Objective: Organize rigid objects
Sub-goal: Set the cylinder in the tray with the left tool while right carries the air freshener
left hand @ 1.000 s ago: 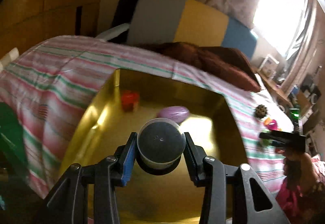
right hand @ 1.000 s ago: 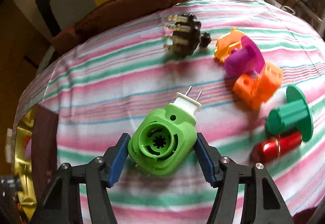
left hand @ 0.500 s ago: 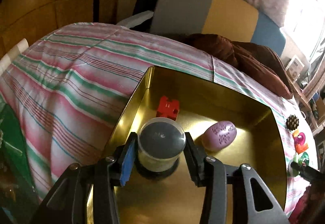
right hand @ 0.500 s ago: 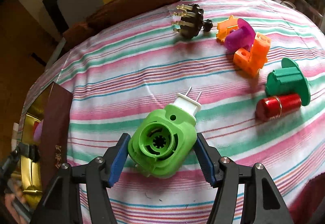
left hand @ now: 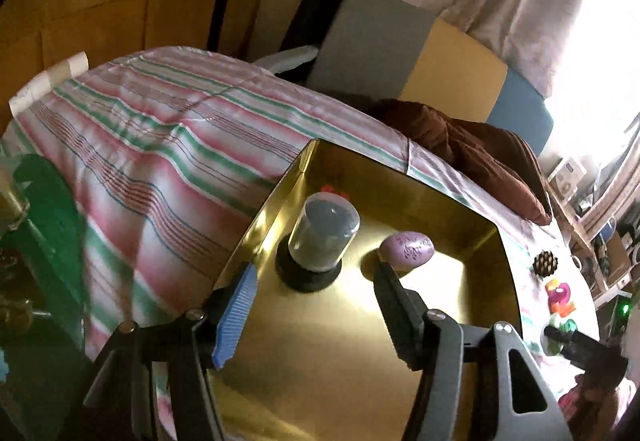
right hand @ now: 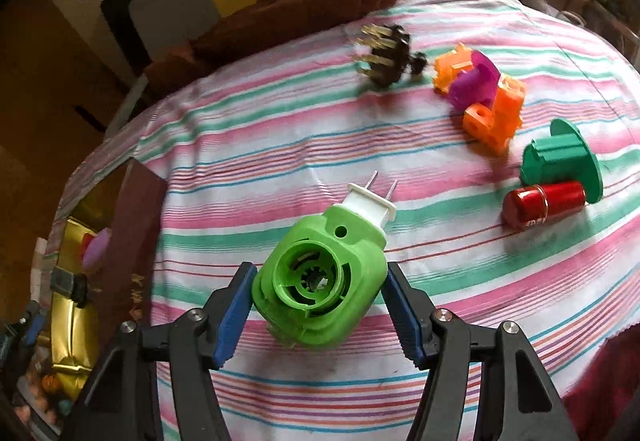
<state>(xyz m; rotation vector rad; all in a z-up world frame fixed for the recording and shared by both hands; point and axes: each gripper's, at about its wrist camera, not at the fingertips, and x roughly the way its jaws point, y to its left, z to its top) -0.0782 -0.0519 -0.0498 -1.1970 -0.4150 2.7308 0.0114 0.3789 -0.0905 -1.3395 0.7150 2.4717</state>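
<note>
Left gripper [left hand: 314,287] opening, jaws clear of the capped jar [left hand: 320,241]; it stands upright just beyond the fingertips, by the gold tray [left hand: 340,361]'s left wall; right gripper [right hand: 318,291] clamps the green plug-in unit [right hand: 320,281] above the striped bedspread [right hand: 280,145].

Markings on the purple stone [left hand: 407,251] are unreadable.

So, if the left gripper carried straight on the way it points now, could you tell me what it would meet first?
Most likely the domed jar standing in the gold tray, right ahead of the left gripper, whose jaws are opening with nothing between them. The depth is hard to judge.
</note>
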